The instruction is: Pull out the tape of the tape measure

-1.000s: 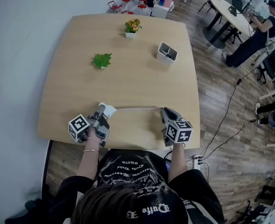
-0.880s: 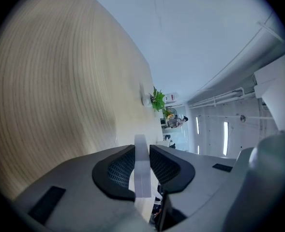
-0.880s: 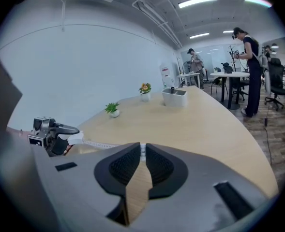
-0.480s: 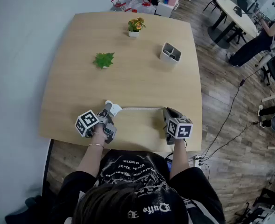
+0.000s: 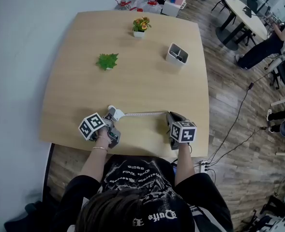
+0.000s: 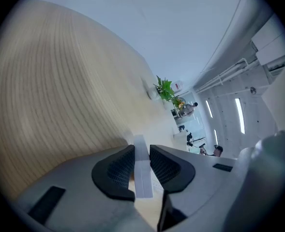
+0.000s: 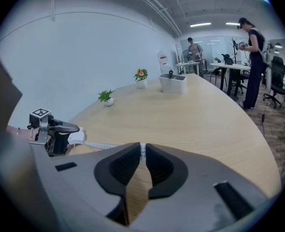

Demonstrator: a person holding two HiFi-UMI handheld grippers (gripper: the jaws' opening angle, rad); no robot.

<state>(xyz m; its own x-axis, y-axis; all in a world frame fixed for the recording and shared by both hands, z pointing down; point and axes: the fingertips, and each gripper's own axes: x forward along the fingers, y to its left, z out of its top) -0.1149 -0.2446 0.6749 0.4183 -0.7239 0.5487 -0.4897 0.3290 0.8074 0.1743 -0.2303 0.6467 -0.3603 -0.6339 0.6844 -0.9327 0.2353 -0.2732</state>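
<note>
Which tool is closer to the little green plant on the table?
Left. The left tool sits near the front edge of the table, almost straight before the green plant; the right tool sits farther right along that edge.

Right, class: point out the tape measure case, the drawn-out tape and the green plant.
tape measure case [image 5: 114, 113], head view, white body.
tape [image 5: 144, 113], head view, mid-strip.
green plant [image 5: 107, 61], head view, leaves.

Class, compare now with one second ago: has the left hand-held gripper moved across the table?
Yes. The left hand-held gripper has shifted slightly right, away from the near left corner of the table, and its marker cube has rolled.
</note>
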